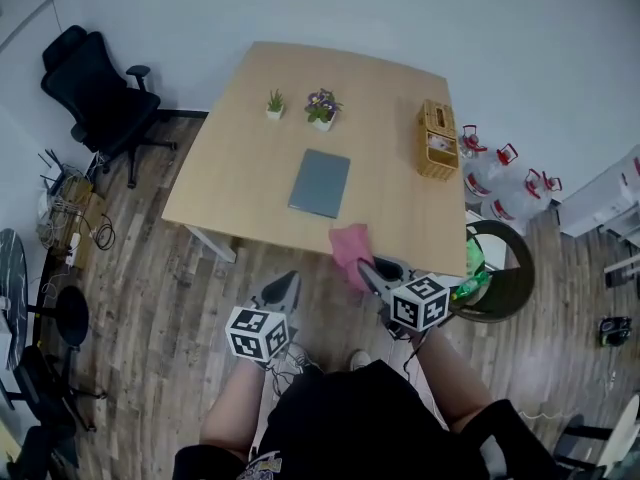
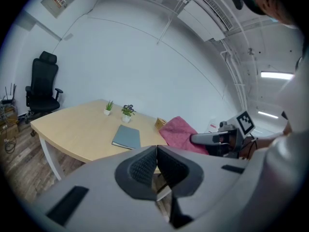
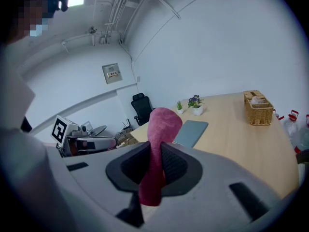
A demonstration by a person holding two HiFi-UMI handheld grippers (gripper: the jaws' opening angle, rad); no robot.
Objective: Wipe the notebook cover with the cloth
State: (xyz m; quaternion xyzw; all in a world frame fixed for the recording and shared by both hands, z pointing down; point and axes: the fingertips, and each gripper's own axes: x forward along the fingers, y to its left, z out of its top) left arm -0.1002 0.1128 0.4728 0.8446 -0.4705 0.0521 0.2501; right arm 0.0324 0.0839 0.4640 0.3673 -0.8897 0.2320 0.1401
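Note:
A grey notebook (image 1: 320, 183) lies flat near the middle of the wooden table (image 1: 250, 148); it also shows in the left gripper view (image 2: 126, 137) and the right gripper view (image 3: 190, 132). My right gripper (image 1: 366, 271) is shut on a pink cloth (image 1: 350, 251), held just over the table's near edge, short of the notebook. In the right gripper view the cloth (image 3: 158, 149) stands up between the jaws. My left gripper (image 1: 283, 290) hangs shut and empty below the table's near edge, over the floor.
Two small potted plants (image 1: 275, 103) (image 1: 321, 108) stand behind the notebook. A wicker basket (image 1: 437, 140) sits at the table's right edge. A black office chair (image 1: 100, 98) is at the far left, water jugs (image 1: 500, 183) and a round stool (image 1: 505, 268) at the right.

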